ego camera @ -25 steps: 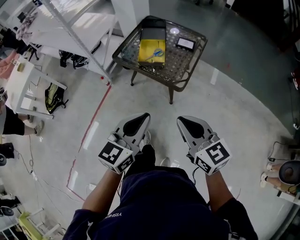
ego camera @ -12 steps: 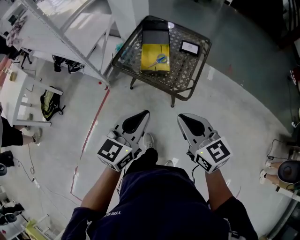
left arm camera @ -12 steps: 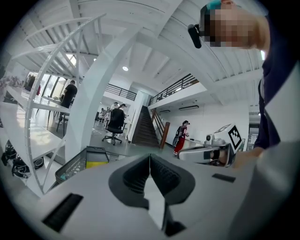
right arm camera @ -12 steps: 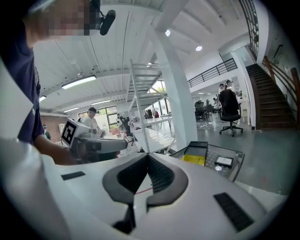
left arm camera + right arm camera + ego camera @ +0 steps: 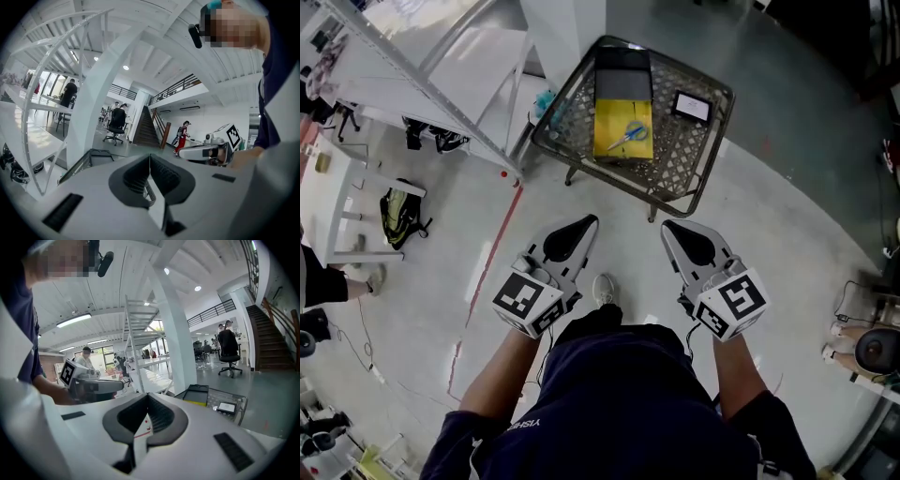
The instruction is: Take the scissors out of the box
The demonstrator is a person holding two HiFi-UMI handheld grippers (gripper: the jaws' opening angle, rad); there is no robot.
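Basically nothing of the actual task is done yet. The small blue-handled scissors [image 5: 630, 134] are lying inside the open yellow cardboard box [image 5: 609, 111]. The box sits on the dark metal mesh table [image 5: 675, 161] at the upper middle of the head view, with a black flap [image 5: 622, 70] above it that's probably the lid. A small flat device with a light screen [image 5: 692, 106] sits to the right of the box.

Both tools are well apart from the table, down in the middle of the frame over bare floor. The left gripper [image 5: 584, 228] has its jaws pressed together with nothing between them, and so does the right gripper [image 5: 673, 231]. Each gripper's own view shows the pads meeting at the tips.

So everything is left: get to the table, spread a pair of jaws, reach into the box, pinch the scissors and lift them out.

The scissors lie diagonally, with the long axis running from lower left to upper right of the frame. The blue handles look to be at the upper right end and the blades pointing lower left, though it's tiny at this range, so don't quote me.
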